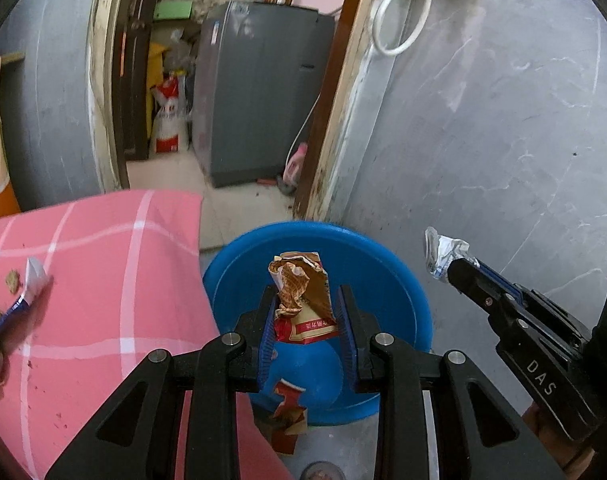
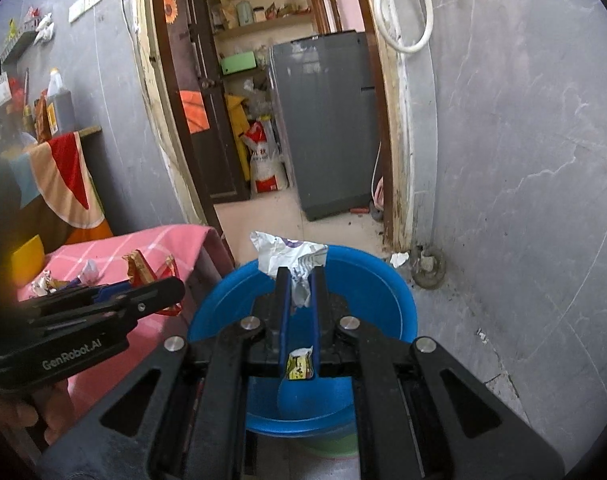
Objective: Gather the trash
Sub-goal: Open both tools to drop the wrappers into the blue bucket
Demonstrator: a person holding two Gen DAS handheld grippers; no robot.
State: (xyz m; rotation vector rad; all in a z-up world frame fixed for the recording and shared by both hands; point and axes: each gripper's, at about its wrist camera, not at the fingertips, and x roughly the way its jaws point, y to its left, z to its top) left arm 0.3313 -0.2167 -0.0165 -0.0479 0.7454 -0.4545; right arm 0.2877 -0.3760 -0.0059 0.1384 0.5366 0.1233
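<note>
A blue basin (image 1: 383,264) stands on the floor beside a pink checked table. My left gripper (image 1: 306,300) is shut on a crumpled brown and red snack wrapper (image 1: 299,292) and holds it over the basin. My right gripper (image 2: 301,280) is shut on a crumpled white and silver wrapper (image 2: 291,256), also above the blue basin (image 2: 387,284). In the left wrist view that right gripper (image 1: 453,268) comes in from the right with the white wrapper (image 1: 443,250) at its tips. The left gripper (image 2: 171,292) shows at the left of the right wrist view with the snack wrapper (image 2: 141,266).
The pink table (image 1: 103,280) holds more scraps, among them a blue and white wrapper (image 1: 21,296) and crumbs. A doorway behind the basin opens onto a grey appliance (image 1: 255,92). A grey marbled wall (image 1: 503,120) runs along the right. A hand (image 2: 27,416) grips the left tool.
</note>
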